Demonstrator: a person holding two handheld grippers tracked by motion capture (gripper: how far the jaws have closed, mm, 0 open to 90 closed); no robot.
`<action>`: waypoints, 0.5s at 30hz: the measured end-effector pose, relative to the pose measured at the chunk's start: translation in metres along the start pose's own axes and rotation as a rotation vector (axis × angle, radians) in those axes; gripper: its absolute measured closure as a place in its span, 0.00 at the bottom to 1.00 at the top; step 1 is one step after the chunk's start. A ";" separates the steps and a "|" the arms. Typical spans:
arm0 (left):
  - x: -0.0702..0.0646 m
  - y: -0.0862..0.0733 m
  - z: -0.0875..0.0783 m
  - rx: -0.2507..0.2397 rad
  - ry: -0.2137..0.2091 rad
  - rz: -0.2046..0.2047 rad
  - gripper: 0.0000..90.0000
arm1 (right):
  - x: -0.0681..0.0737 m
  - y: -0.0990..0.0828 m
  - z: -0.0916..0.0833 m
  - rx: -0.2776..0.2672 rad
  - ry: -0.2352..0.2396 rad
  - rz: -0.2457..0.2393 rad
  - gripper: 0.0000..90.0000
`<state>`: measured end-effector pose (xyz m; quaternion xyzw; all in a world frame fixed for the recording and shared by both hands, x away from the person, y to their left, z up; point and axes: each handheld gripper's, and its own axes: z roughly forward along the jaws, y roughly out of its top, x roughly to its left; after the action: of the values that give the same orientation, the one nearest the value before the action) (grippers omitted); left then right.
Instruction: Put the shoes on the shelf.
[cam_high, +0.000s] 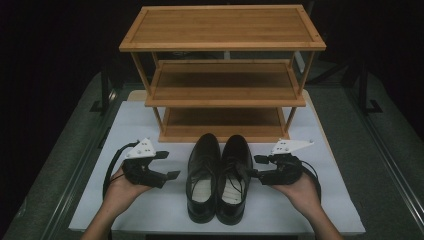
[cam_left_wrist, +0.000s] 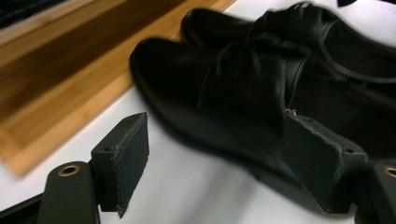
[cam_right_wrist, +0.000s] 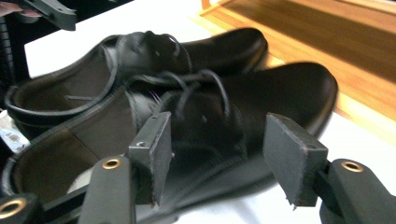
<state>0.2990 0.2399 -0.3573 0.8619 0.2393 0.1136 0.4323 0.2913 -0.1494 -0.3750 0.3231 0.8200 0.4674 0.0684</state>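
A pair of black lace-up leather shoes stands side by side mid-table, the left shoe (cam_high: 202, 175) and the right shoe (cam_high: 234, 175), toes toward a wooden rack (cam_high: 222, 30). My left gripper (cam_high: 170, 165) is held just left of the pair, jaws pointing at it, open and empty. In the left gripper view its jaws (cam_left_wrist: 217, 154) stand wide with the near shoe (cam_left_wrist: 233, 79) beyond them, untouched. My right gripper (cam_high: 256, 166) is close beside the right shoe, open. In the right gripper view its pads (cam_right_wrist: 217, 158) frame the laced shoe (cam_right_wrist: 261, 98) without pressing it.
The three-tier rack stands at the back of the white table top (cam_high: 150, 210), its lowest shelf (cam_left_wrist: 56, 79) right behind the shoe toes. Bare white surface lies to both sides of the shoes. The table's front edge is just under my wrists.
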 end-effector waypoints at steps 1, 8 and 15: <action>-0.001 0.004 0.003 0.001 -0.008 0.008 0.26 | 0.002 0.002 0.001 -0.003 0.008 -0.005 0.45; -0.001 0.023 0.029 0.003 -0.047 0.044 0.26 | 0.009 0.012 0.015 0.007 0.036 -0.031 0.44; -0.002 0.023 0.048 0.019 -0.085 0.040 0.26 | 0.010 0.011 0.025 0.027 0.043 -0.031 0.44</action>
<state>0.3235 0.1943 -0.3679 0.8747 0.2045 0.0832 0.4314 0.2988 -0.1215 -0.3783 0.3015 0.8325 0.4618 0.0536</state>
